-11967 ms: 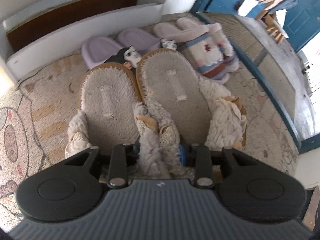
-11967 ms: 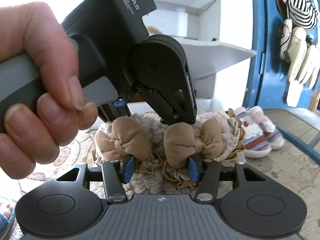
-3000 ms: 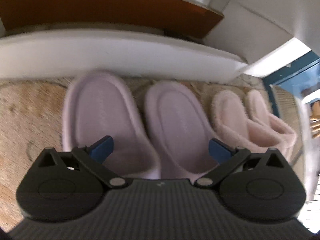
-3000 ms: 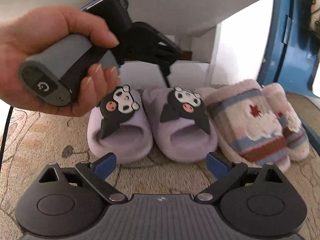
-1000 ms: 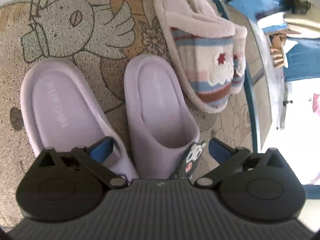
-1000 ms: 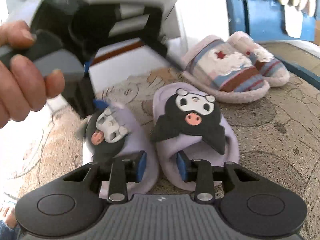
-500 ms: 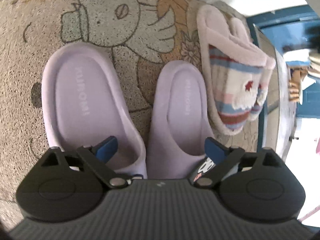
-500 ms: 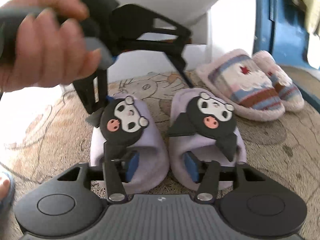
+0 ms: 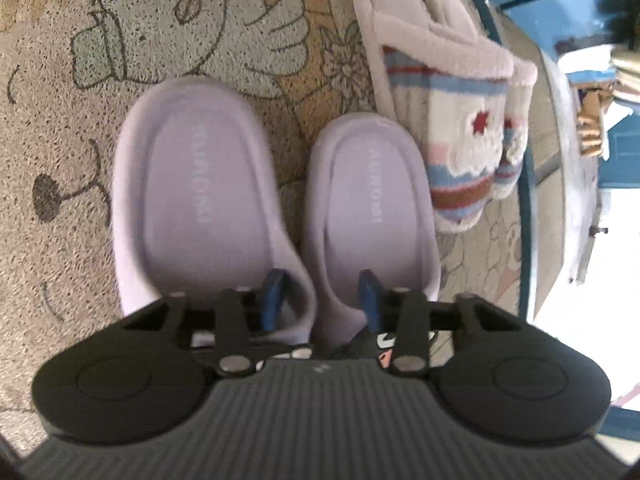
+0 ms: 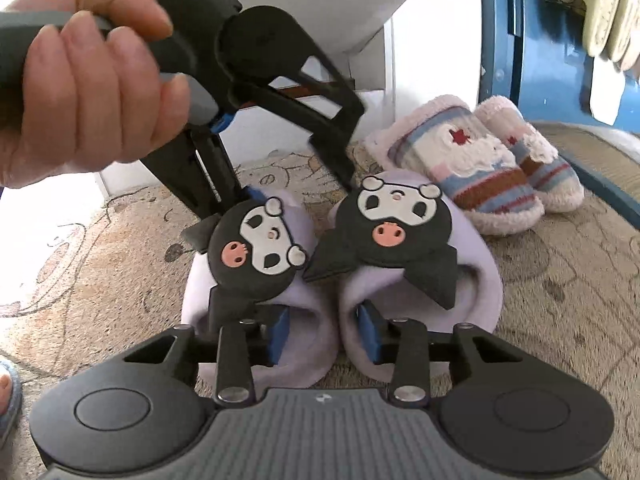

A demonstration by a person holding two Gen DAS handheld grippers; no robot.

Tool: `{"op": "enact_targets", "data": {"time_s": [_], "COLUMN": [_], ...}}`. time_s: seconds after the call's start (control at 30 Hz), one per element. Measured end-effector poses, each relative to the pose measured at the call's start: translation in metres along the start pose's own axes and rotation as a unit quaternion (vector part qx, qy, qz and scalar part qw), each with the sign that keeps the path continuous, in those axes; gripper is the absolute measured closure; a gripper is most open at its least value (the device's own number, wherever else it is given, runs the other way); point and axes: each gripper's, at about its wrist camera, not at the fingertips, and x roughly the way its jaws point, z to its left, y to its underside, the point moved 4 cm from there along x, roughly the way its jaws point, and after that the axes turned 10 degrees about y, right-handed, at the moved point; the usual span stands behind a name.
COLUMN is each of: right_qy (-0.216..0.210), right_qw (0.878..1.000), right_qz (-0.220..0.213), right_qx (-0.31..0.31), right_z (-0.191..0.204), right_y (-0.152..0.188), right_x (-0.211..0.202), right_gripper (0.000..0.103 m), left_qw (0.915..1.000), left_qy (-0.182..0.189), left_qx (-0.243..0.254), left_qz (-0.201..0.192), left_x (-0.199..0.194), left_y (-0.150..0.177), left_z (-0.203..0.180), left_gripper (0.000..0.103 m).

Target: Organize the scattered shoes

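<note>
Lilac foam slippers, two of them, sit side by side on a printed mat [image 9: 52, 128] with cartoon drawings. Seen from the left wrist view, the left lilac slipper [image 9: 192, 200] and the right lilac slipper [image 9: 372, 208] fill the centre of the frame, heels toward the top. Each carries one black-and-white cartoon face on its strap, two faces in all, clearest in the right wrist view.

Two striped plush slippers [image 9: 452, 128] lie together at the upper right, just beside the right lilac slipper.

The left gripper [image 9: 320, 296] reaches in from the bottom centre. Its jaws are closing, one blue pad inside each lilac slipper, with the two neighbouring inner walls between them.

In the right wrist view, the right gripper [image 10: 324, 334] comes from the toe end, at lower centre. Its jaws are closing too, one pad under each strap, the slippers' adjoining walls between them. Whether either gripper's pads press firmly yet is unclear.

A hand [image 10: 80, 80] at the upper left holds the left gripper's handle. A white shelf unit [image 10: 360, 8] stands behind.
</note>
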Motion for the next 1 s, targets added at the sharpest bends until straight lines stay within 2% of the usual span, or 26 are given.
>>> {"op": "enact_targets", "data": {"time_s": [0.13, 0.2, 0.3, 0.37, 0.43, 0.6, 0.67, 0.73, 0.83, 0.9, 0.93, 1.0], "right_qy": [0.000, 0.004, 0.010, 0.015, 0.015, 0.014, 0.014, 0.016, 0.030, 0.031, 0.032, 0.031], "right_qw": [1.000, 1.000, 1.000, 1.000, 1.000, 1.000, 1.000, 1.000, 0.999, 0.999, 0.999, 0.999], "right_qz": [-0.006, -0.010, -0.014, -0.014, -0.013, -0.012, -0.012, -0.012, -0.021, -0.020, -0.020, -0.020], "right_qx": [0.019, 0.009, 0.011, 0.020, 0.024, 0.016, 0.020, 0.023, 0.022, 0.025, 0.027, 0.029], "right_z": [-0.002, 0.002, 0.002, -0.001, -0.003, -0.001, -0.002, -0.002, -0.004, -0.006, -0.007, -0.008], "right_y": [0.002, 0.002, 0.004, 0.005, 0.006, 0.005, 0.006, 0.007, 0.005, 0.004, 0.004, 0.004], "right_x": [0.000, 0.002, 0.003, 0.003, 0.003, 0.000, -0.001, -0.001, -0.002, -0.001, 0.000, 0.003], "right_gripper": [0.059, 0.057, 0.057, 0.057, 0.057, 0.055, 0.051, 0.036, 0.026, 0.021, 0.017, 0.016], "left_qw": [0.9992, 0.9979, 0.9946, 0.9914, 0.9906, 0.9908, 0.9878, 0.9857, 0.9831, 0.9800, 0.9802, 0.9819], "left_qy": [-0.027, -0.041, -0.059, -0.071, -0.074, -0.071, -0.081, -0.091, -0.097, -0.100, -0.098, -0.088], "left_qx": [0.014, 0.029, 0.070, 0.095, 0.104, 0.109, 0.127, 0.134, 0.145, 0.163, 0.163, 0.159], "left_qz": [-0.026, -0.040, -0.049, -0.054, -0.049, -0.039, -0.040, -0.046, -0.053, -0.055, -0.055, -0.052], "left_x": [0.003, 0.007, 0.012, 0.017, 0.019, 0.019, 0.022, 0.023, 0.025, 0.027, 0.027, 0.027], "left_y": [0.002, 0.005, 0.013, 0.018, 0.018, 0.016, 0.020, 0.022, 0.024, 0.028, 0.028, 0.027], "left_z": [-0.005, -0.009, -0.023, -0.030, -0.033, -0.033, -0.036, -0.035, -0.035, -0.038, -0.038, -0.038], "left_gripper": [0.061, 0.050, 0.040, 0.037, 0.039, 0.055, 0.056, 0.054, 0.049, 0.038, 0.035, 0.027]}}
